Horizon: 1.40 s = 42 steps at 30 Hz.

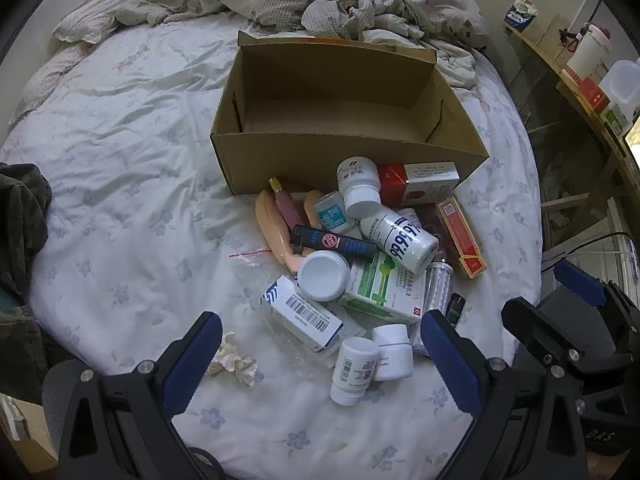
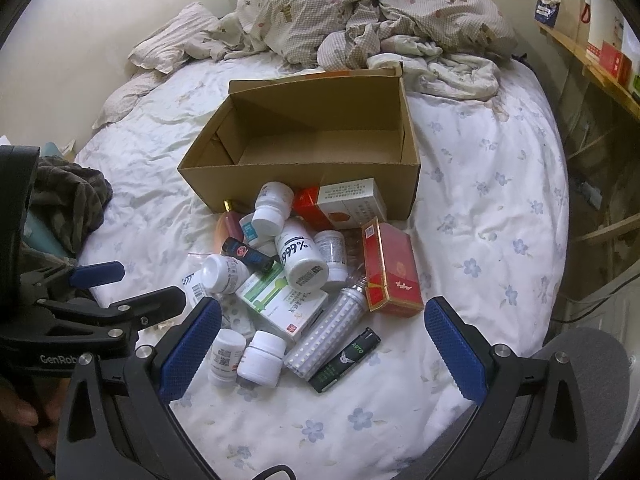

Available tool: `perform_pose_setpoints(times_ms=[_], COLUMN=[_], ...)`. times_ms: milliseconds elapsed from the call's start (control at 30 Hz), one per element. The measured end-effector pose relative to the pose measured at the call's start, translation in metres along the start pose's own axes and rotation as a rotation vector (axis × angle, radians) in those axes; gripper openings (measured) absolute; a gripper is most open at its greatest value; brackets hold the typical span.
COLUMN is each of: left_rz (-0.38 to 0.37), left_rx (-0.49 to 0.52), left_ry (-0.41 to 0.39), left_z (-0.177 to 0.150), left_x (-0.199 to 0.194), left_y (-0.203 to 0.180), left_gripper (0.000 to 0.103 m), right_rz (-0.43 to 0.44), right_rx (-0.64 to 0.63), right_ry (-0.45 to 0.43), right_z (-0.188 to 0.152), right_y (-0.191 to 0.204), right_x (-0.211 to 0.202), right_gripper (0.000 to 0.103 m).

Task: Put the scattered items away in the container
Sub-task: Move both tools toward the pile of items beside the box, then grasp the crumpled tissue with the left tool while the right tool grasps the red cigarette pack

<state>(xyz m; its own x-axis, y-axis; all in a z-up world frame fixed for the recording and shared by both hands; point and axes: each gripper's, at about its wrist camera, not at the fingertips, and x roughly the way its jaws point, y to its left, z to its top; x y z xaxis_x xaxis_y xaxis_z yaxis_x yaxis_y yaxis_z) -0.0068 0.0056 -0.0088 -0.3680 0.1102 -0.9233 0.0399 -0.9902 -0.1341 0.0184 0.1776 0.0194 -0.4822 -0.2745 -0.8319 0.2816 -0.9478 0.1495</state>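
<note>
An open cardboard box point(image 1: 344, 146) point(image 2: 308, 180) stands empty on the bed. In front of it lies a heap: white pill bottles point(image 1: 400, 236) point(image 2: 300, 258), a green and white carton point(image 1: 380, 288) point(image 2: 280, 300), a red box point(image 1: 460, 236) point(image 2: 390, 266), an LED corn bulb point(image 2: 326, 332), a black lighter point(image 2: 346, 354) and a black tube point(image 1: 334, 242). My left gripper point(image 1: 320, 360) is open and empty, just short of two small white bottles point(image 1: 372, 356). My right gripper point(image 2: 322, 348) is open and empty, over the near edge of the heap.
The heap and box sit on a white flowered bedsheet point(image 1: 120, 200). A crumpled quilt point(image 2: 360, 12) lies behind the box. Dark clothing point(image 2: 68, 196) lies at the left. A wooden shelf with containers point(image 1: 592, 64) runs along the right. A crumpled tissue point(image 1: 236, 362) lies by my left finger.
</note>
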Motion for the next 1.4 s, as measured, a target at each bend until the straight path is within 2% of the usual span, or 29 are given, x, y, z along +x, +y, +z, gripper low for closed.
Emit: perform_pose_setpoints(times_ms=[167, 800, 1067, 1233, 1400], left_rz=[0.010, -0.030, -0.001, 0.028, 0.060], left_rx=[0.009, 0.026, -0.018, -0.076, -0.092], left_ry=[-0.011, 0.015, 0.028, 0.044, 0.045], left_z=[0.001, 0.003, 0.008, 0.011, 0.012], left_x=[-0.003, 0.000, 0.005, 0.009, 0.006], left_y=[-0.001, 0.003, 0.023, 0.044, 0.059], left_gripper=[0.100, 0.100, 0.100, 0.100, 0.100], right_rz=[0.008, 0.038, 0.036, 0.023, 0.053], right_rx=[0.007, 0.024, 0.096, 0.130, 0.157], right_ry=[0.000, 0.011, 0.045, 0.069, 0.123], right_z=[0.000, 0.000, 0.011, 0.025, 0.032], right_y=[0.001, 0.001, -0.034, -0.055, -0.069], right_x=[-0.001, -0.001, 0.017, 0.040, 0.068], right_gripper=[0.102, 0.102, 0.102, 0.102, 0.102])
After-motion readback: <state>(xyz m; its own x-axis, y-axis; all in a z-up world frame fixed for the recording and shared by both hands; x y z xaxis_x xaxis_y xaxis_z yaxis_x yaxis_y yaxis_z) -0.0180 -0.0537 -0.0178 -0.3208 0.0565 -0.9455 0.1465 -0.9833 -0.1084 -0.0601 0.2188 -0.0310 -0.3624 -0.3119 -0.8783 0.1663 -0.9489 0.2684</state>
